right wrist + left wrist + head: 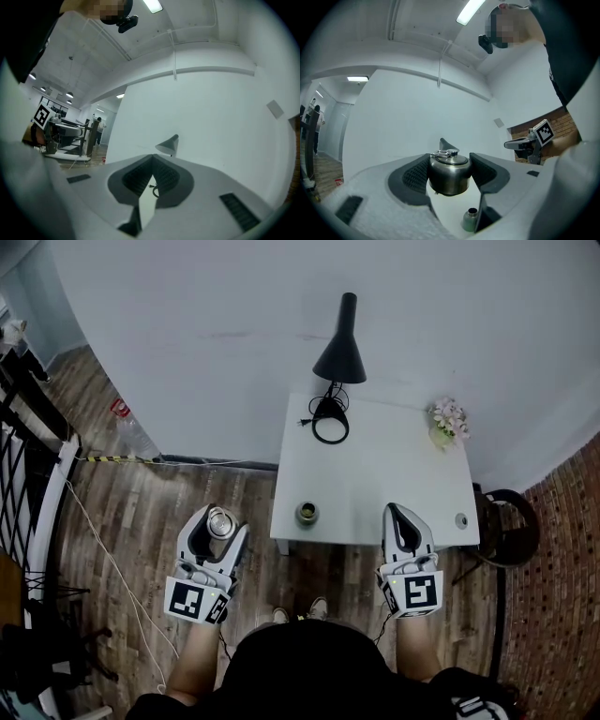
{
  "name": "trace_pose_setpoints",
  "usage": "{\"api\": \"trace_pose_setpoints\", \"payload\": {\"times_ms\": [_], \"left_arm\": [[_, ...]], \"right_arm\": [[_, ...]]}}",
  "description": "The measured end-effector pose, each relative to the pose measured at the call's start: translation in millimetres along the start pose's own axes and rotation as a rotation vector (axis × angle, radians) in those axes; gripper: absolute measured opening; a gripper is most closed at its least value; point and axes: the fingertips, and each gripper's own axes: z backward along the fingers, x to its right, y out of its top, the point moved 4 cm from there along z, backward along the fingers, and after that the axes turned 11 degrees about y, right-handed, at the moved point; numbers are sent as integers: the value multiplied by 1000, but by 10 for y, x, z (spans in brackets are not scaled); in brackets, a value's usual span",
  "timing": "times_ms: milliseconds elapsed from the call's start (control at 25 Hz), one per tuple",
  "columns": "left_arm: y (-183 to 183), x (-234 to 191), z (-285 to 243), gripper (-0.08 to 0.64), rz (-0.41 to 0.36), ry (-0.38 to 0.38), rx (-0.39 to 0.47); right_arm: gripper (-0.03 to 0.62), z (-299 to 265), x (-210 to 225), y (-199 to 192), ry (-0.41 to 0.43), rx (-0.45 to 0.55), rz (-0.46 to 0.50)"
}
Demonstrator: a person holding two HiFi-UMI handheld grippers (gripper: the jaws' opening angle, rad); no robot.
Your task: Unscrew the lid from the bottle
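Note:
A steel lid with a ring on top sits between the pads of my left gripper, which is shut on it. In the head view that gripper holds the lid over the floor, left of the white table. The green bottle stands upright and open-mouthed at the table's front left corner, and its neck shows low in the left gripper view. My right gripper hangs at the table's front edge, shut and empty, with its jaws pressed together.
A black desk lamp stands at the table's back edge with a coiled black cable at its foot. A small flower pot sits at the back right, and a small round object at the front right corner. A dark chair stands right of the table.

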Motion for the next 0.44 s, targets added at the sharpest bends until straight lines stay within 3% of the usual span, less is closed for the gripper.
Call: {"api": "trace_pose_setpoints", "payload": {"times_ms": [440], "left_arm": [[45,39,-42,272,-6,-3,14]], "right_arm": [[12,23,62,29,-10,11,16]]}}
